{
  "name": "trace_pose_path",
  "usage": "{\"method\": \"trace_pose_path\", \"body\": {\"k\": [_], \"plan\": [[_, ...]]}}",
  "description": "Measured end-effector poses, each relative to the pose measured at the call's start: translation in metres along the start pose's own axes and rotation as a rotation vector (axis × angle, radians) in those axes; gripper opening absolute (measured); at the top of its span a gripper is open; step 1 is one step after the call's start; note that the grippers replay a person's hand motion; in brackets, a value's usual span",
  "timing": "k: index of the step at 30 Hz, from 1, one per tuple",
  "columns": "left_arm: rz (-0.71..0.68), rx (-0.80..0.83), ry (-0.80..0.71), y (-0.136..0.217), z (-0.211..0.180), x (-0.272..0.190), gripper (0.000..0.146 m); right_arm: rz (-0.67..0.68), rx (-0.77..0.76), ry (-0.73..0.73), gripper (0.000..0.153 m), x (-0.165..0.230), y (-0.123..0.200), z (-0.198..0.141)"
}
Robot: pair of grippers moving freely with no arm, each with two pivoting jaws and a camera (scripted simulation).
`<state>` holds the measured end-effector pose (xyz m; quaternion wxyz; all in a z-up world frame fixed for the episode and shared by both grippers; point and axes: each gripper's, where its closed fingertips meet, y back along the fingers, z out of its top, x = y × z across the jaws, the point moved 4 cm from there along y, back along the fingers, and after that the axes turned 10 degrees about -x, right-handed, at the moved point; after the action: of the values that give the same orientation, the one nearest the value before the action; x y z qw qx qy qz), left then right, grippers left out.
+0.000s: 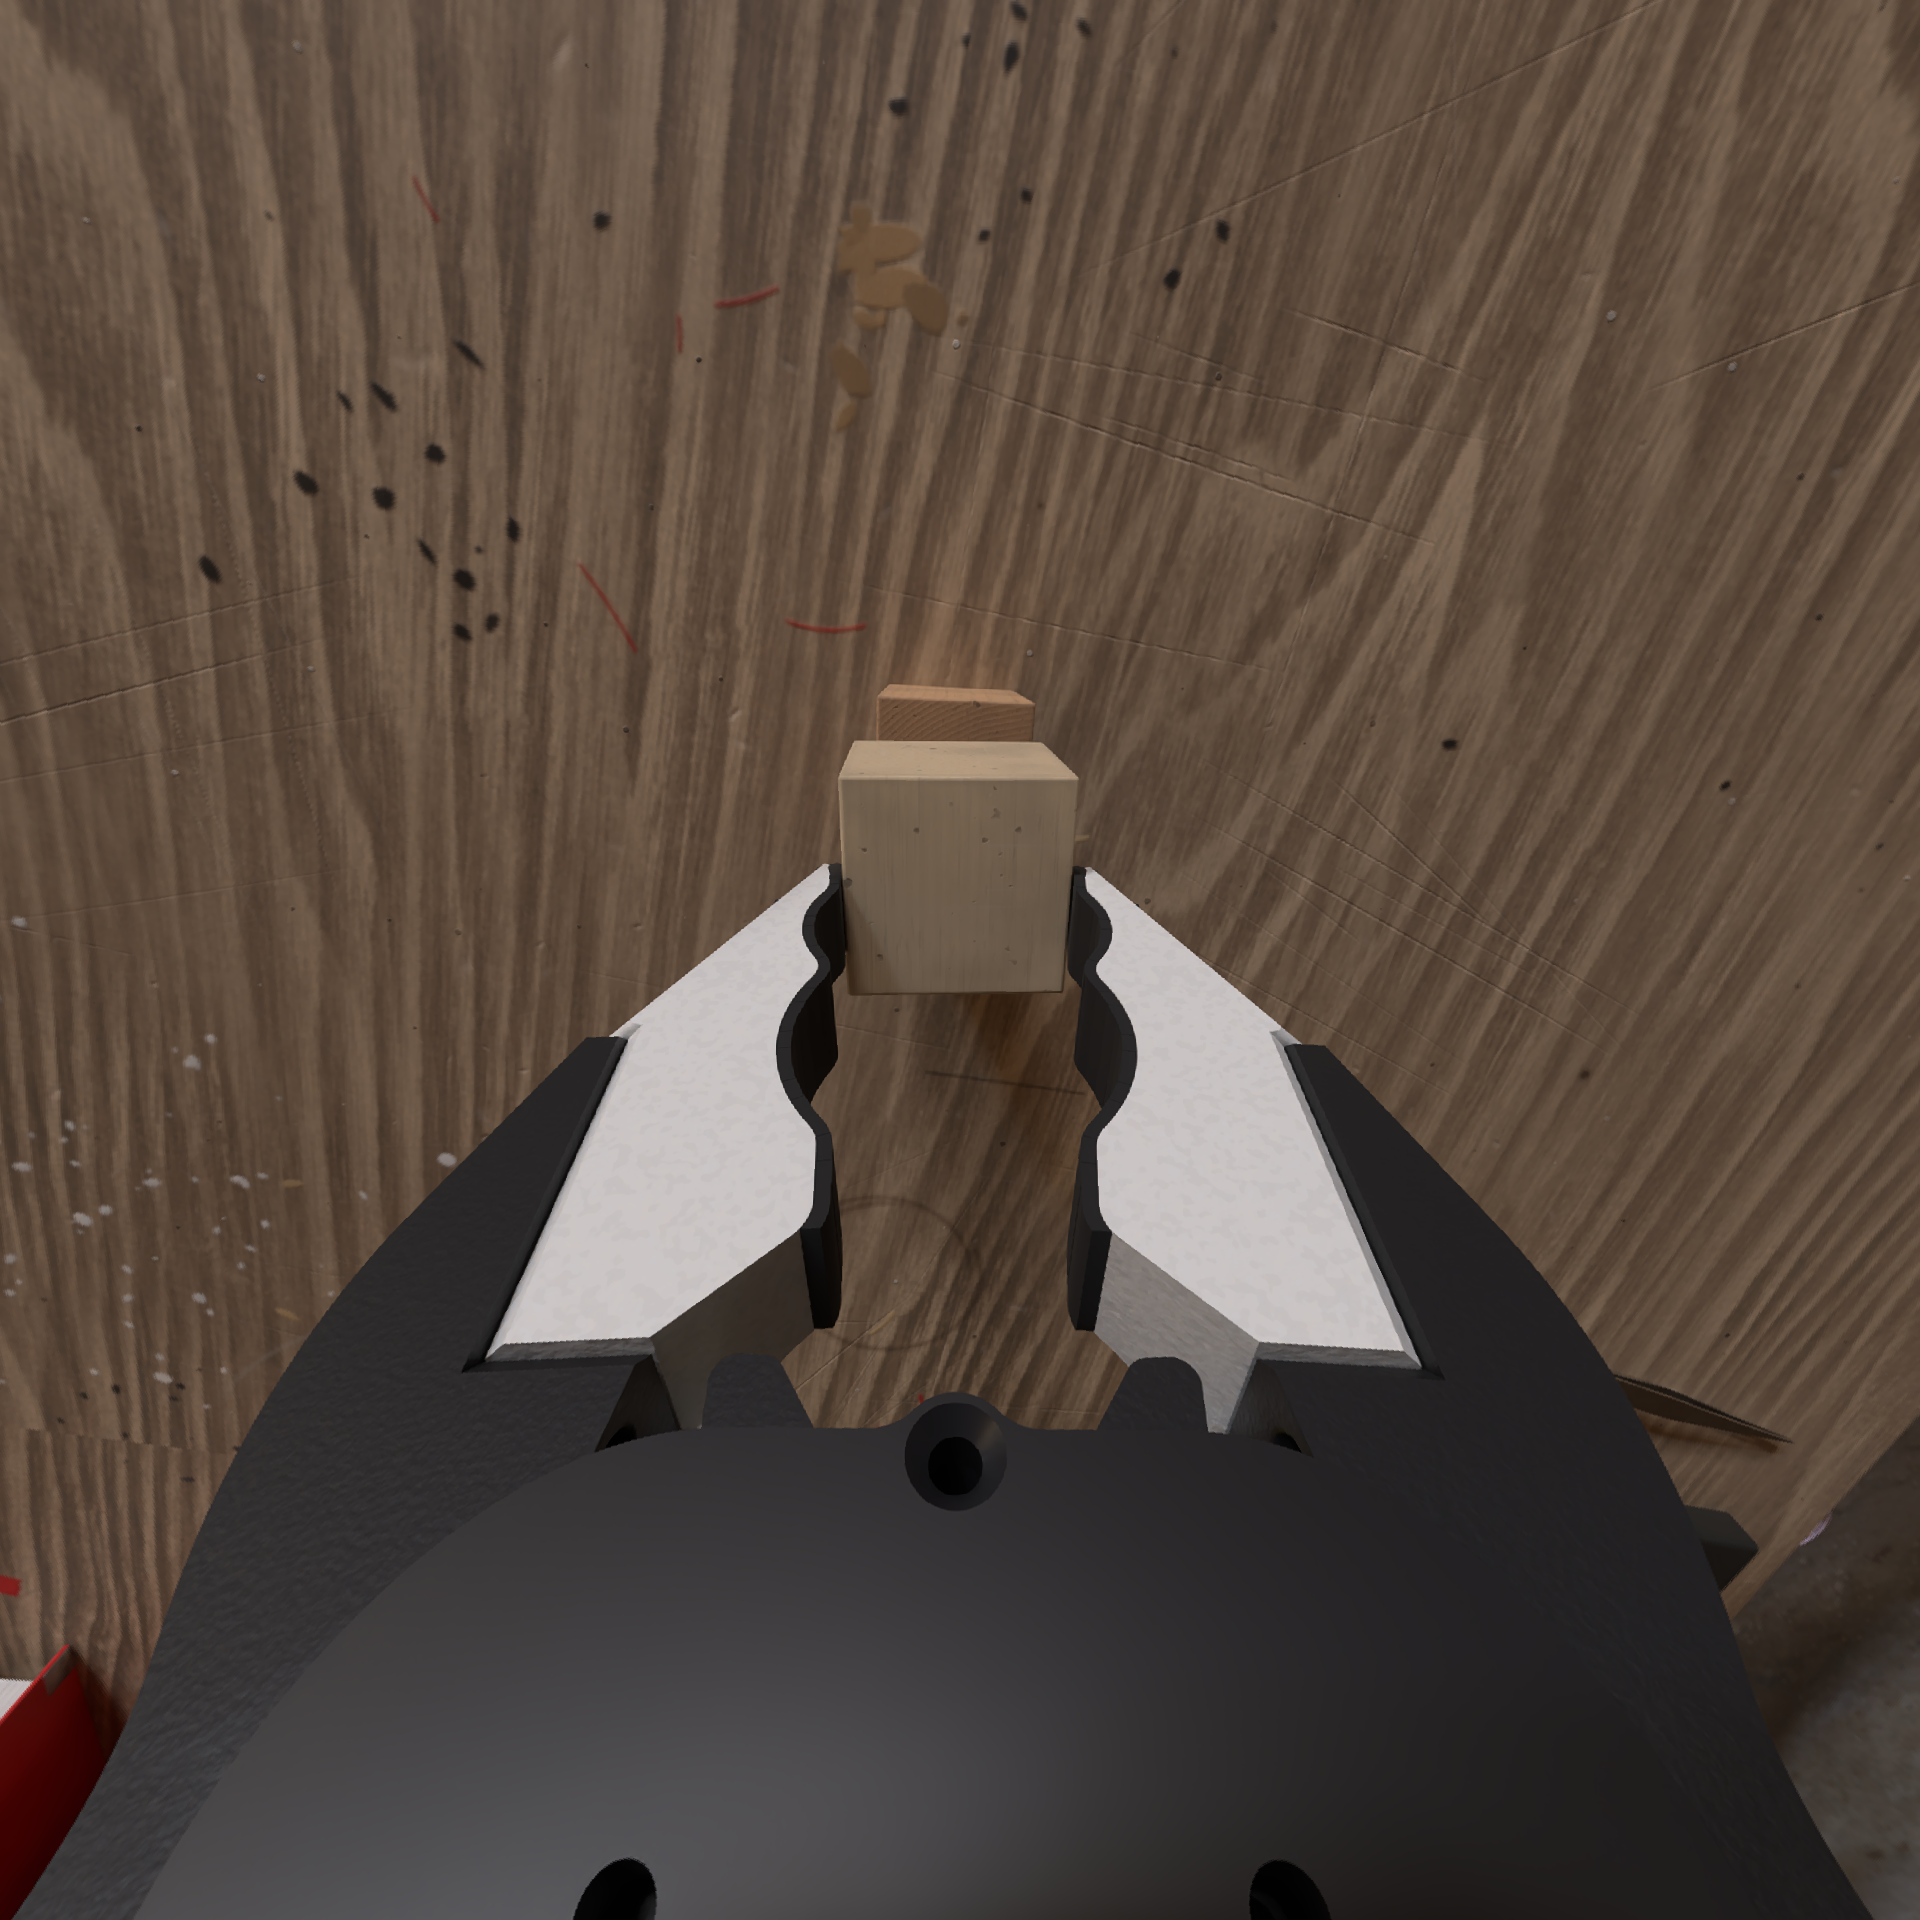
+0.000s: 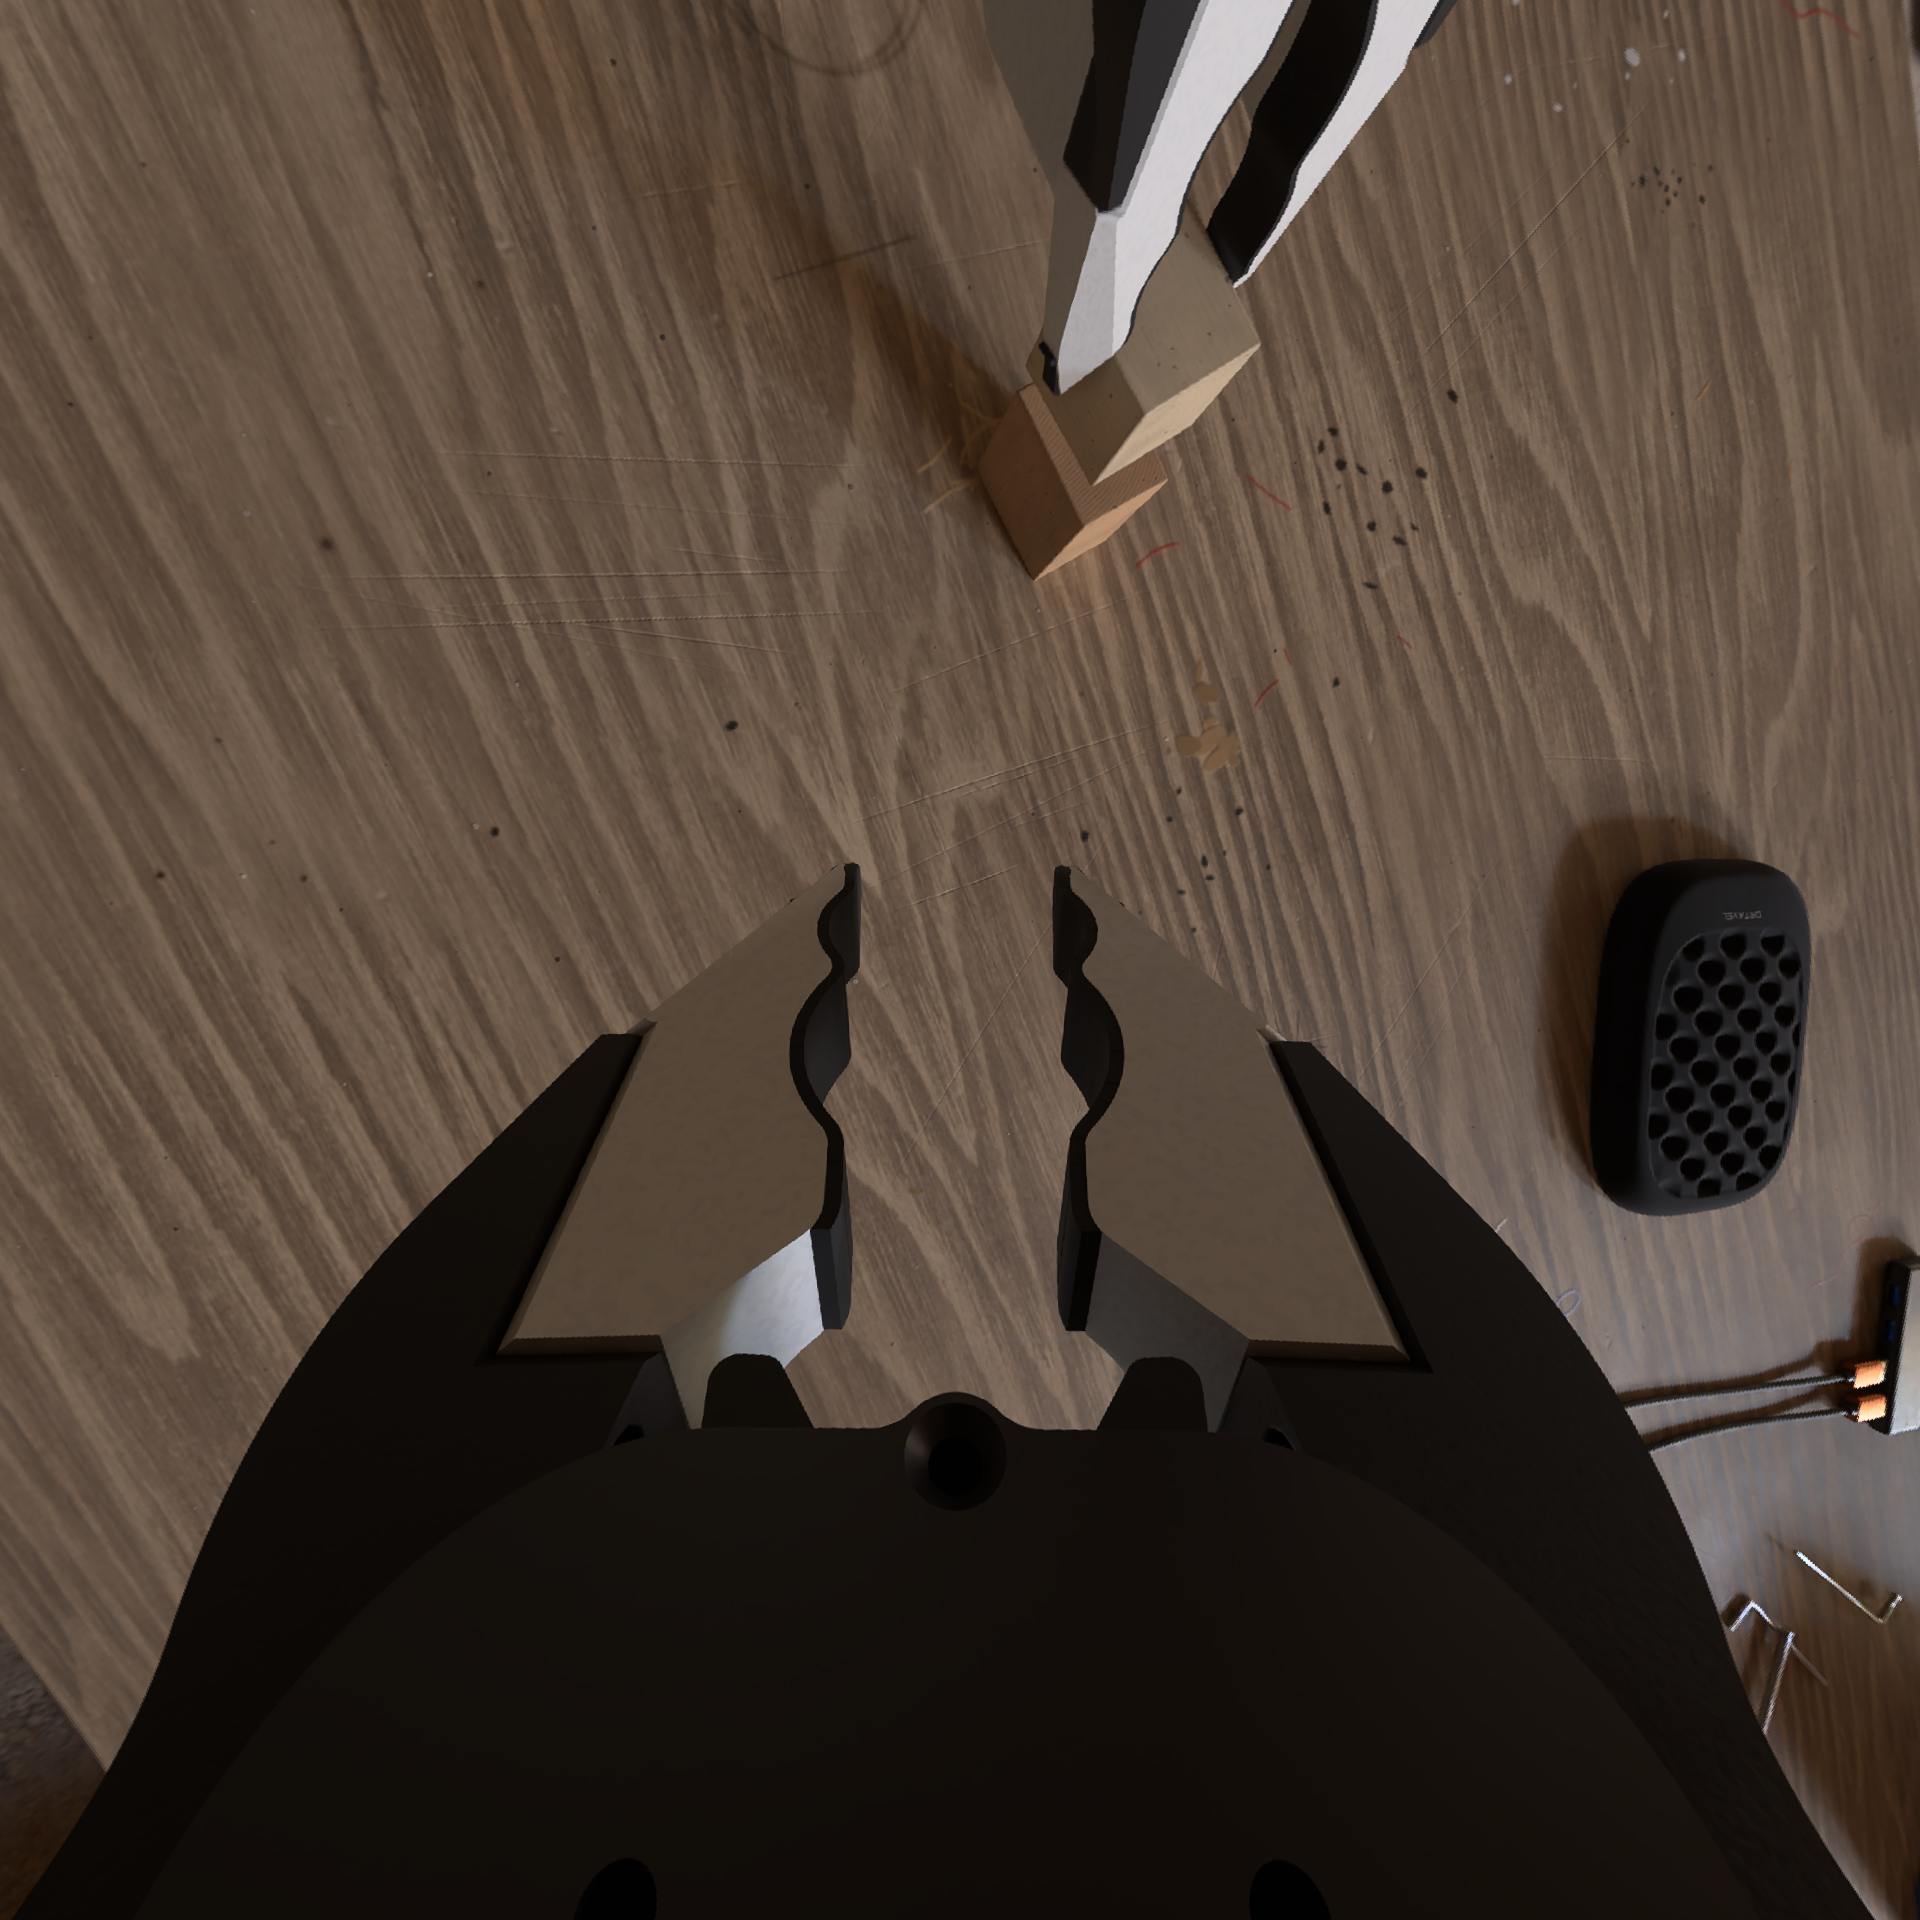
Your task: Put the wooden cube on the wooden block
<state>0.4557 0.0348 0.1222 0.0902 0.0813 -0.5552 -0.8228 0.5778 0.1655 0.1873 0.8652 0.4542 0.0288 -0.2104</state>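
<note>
My left gripper (image 1: pixel 956 883) is shut on the pale wooden cube (image 1: pixel 956 868), with a fingertip on each of its side faces. The darker orange-brown wooden block (image 1: pixel 956 712) stands on the wooden table (image 1: pixel 416 779) right under the cube and shows only above and below it. In the right wrist view the cube (image 2: pixel 1184 364) sits over the top of the block (image 2: pixel 1039 488), held by the left gripper (image 2: pixel 1143 322); I cannot tell if they touch. My right gripper (image 2: pixel 956 883) is open and empty over bare table, nearer than the block.
A black oval object with a perforated face (image 2: pixel 1704 1039) lies at the right. Cables with a small connector (image 2: pixel 1870 1392) and bent metal wires (image 2: pixel 1808 1642) lie at the lower right. A red object (image 1: pixel 42 1714) sits at the left wrist view's lower left edge.
</note>
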Motion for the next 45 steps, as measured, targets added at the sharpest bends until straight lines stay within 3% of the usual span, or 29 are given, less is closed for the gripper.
{"method": "trace_pose_path", "body": {"k": [21, 27, 35, 41, 45], "plan": [[-0.006, 0.026, -0.035, -0.014, -0.001, 0.000, 0.043, 0.027, 0.017, -0.002, 0.037, 0.000, -0.010, -0.001], [-0.011, -0.013, -0.035, -0.009, -0.002, 0.001, 0.059, 0.025, 0.013, -0.002, 0.037, -0.001, -0.012, 0.001], [0.030, -0.131, 0.030, 0.020, -0.026, 0.010, 0.076, -0.131, -0.063, -0.060, 0.038, -0.025, -0.006, 0.010], [0.100, -0.354, 0.129, 0.044, -0.063, 0.015, 0.076, -0.214, -0.134, -0.149, 0.038, -0.041, -0.005, 0.015], [0.138, -0.399, 0.175, 0.046, -0.086, 0.013, 0.076, -0.216, -0.158, -0.177, 0.039, -0.042, -0.009, 0.020]]}}
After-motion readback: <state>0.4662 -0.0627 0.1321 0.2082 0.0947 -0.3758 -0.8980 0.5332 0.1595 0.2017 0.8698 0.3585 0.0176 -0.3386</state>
